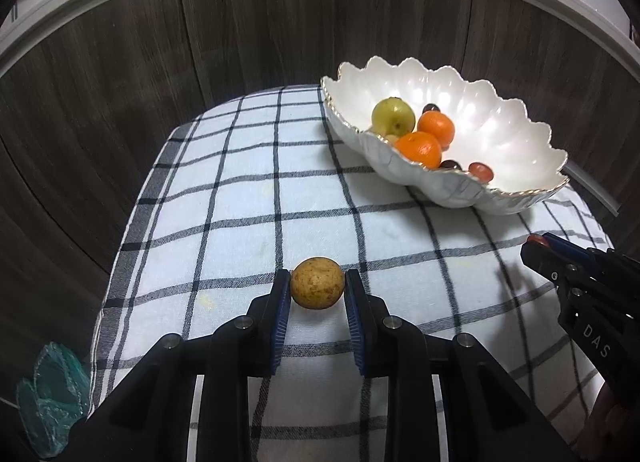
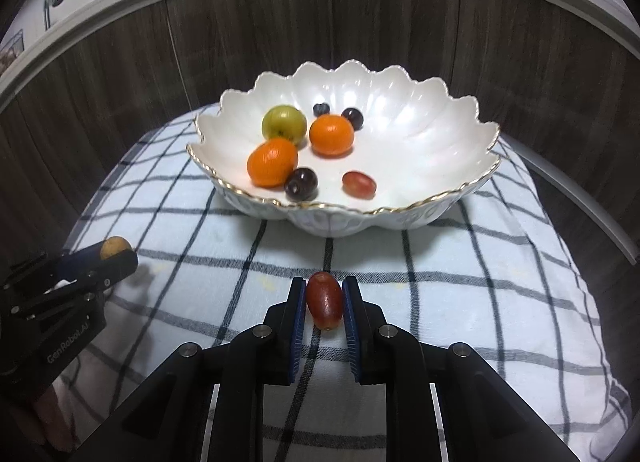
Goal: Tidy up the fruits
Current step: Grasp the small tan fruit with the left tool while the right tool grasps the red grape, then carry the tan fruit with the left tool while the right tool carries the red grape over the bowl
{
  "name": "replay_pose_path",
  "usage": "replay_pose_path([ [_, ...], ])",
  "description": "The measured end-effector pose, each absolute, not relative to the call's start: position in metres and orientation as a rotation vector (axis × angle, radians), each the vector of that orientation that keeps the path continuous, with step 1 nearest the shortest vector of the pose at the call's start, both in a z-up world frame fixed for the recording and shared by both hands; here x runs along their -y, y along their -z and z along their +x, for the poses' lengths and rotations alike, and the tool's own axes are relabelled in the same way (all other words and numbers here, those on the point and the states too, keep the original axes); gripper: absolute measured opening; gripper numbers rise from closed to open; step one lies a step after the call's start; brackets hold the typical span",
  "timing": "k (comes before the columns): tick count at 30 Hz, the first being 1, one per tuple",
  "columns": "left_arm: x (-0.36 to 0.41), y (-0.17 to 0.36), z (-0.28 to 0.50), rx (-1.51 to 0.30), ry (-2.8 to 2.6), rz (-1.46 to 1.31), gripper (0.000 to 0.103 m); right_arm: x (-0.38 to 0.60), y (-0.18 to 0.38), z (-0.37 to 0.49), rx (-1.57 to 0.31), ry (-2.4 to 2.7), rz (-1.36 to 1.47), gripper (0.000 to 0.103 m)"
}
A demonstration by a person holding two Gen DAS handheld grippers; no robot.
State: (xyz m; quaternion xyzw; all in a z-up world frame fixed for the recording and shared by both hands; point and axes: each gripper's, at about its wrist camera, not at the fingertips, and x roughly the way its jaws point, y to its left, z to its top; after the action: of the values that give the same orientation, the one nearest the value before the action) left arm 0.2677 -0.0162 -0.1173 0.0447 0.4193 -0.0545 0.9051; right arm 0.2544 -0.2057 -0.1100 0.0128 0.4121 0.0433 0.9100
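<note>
**Ana:** Left wrist view first: what does the left gripper (image 1: pixel 318 294) have?

**Ben:** Its jaws are clamped on a round, tan, brown-speckled fruit (image 1: pixel 317 283), one blue ribbed pad (image 1: pixel 281 322) pressed to each side. Beneath it lies the white cloth with dark check lines (image 1: pixel 248 197).

**Ana:** And the bowl?

**Ben:** A white scalloped bowl with a gold rim (image 1: pixel 516 149) sits at about two o'clock from the held fruit, well apart from it. Inside are a yellow-green round fruit (image 1: pixel 393 116), two oranges (image 1: pixel 419 149), a red grape (image 1: pixel 481 171) and some dark grapes half hidden by the wall.

**Ana:** Is the other tool visible there?

**Ben:** Yes, the right gripper (image 1: pixel 538 244) enters at three o'clock, with something reddish at its tip.

**Ana:** Right wrist view, then.

**Ben:** Its jaws are closed on an oval red grape (image 2: pixel 325 300), standing lengthwise between the blue pads, over the cloth. The bowl is at twelve o'clock, near. In it, the green fruit is at the back left, one orange beside it, the other orange toward the front left with a dark purple grape (image 2: pixel 301 183) touching it, and a red grape lies alone toward the front. A small blue berry (image 2: pixel 321 109) and another dark grape (image 2: pixel 353 117) sit at the back.

**Ana:** The left gripper from here?

**Ben:** At nine o'clock, with the tan fruit showing at its tip.
</note>
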Motion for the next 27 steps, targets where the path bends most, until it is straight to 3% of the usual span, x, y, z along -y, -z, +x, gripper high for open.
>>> replay_pose_path([
  [27, 0.054, 0.073, 0.269, -0.823, 0.14, 0.08, 0.027, 0.241, 0.063, 0.259, -0.774, -0.06, 0.086, 0.02],
])
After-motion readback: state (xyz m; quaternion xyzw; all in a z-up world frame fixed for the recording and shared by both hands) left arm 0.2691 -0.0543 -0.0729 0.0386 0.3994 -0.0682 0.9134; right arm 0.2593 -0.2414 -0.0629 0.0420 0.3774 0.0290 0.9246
